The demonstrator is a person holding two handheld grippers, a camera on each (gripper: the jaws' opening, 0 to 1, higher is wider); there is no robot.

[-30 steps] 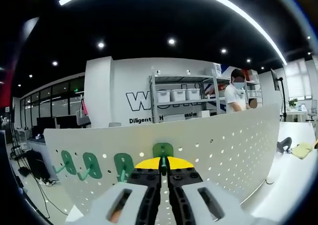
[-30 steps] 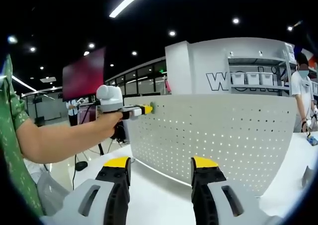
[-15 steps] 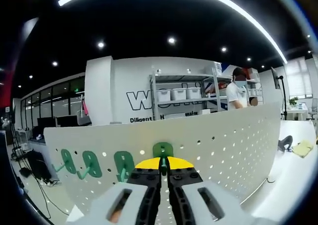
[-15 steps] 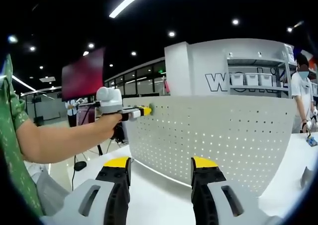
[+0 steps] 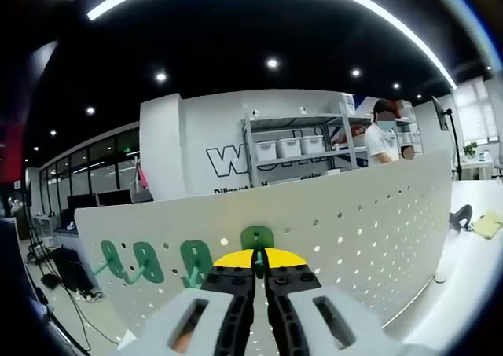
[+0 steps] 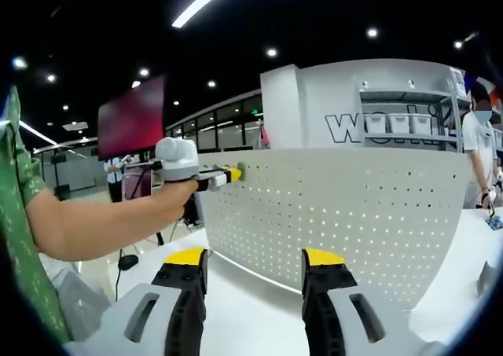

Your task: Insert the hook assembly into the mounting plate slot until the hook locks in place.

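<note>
A white perforated mounting plate (image 5: 354,214) stands upright on a white table. Three green hooks (image 5: 149,262) hang in a row on its left part. My left gripper (image 5: 258,255) is shut on a fourth green hook (image 5: 257,238), pressed against the plate just right of that row. In the right gripper view the same plate (image 6: 346,214) stands ahead, and the left gripper (image 6: 228,173), held by a person's hand, touches its upper left corner. My right gripper (image 6: 253,258) hangs open above the table with nothing between its yellow-tipped jaws.
The white table (image 6: 251,309) runs along the plate's foot. Behind the plate stand metal shelves with white bins (image 5: 287,148) and a person (image 5: 385,136). A dark object (image 5: 460,214) and a yellow item (image 5: 489,224) lie at the table's far right. A person's bare forearm (image 6: 102,222) crosses from the left.
The left gripper view has shifted slightly; the hook stays pressed on the plate. The right gripper has not moved.
</note>
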